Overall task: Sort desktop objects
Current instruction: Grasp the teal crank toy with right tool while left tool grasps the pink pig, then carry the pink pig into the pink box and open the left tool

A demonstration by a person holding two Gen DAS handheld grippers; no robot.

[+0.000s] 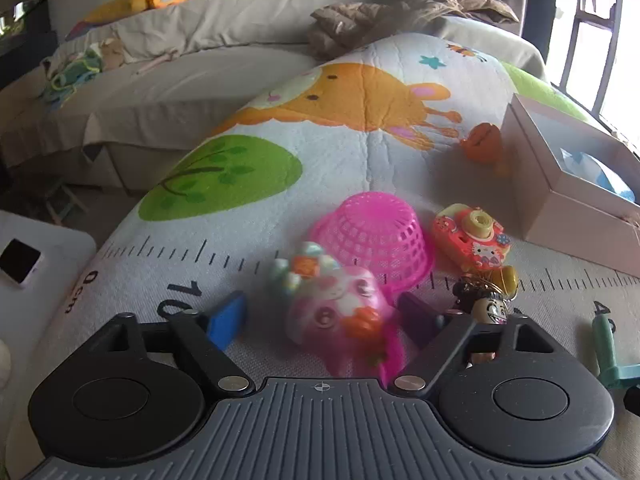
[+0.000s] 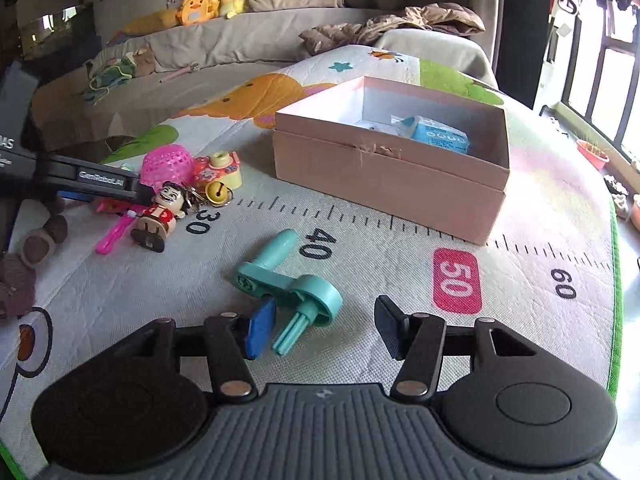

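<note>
A blurred pink cat-face toy lies on the play mat between the fingers of my left gripper, which is open; a gap shows beside the blue left pad. Just beyond are an upturned pink basket, a toy camera and a doll keychain. My right gripper is open around the shaft end of a teal crank handle, which lies close to the left pad and far from the right one. A pink cardboard box stands open beyond, with a blue packet inside.
An orange toy lies by the box's far corner. A pink stick and a brown plush lie at the mat's left. A low couch with plush toys runs behind. Windows are on the right.
</note>
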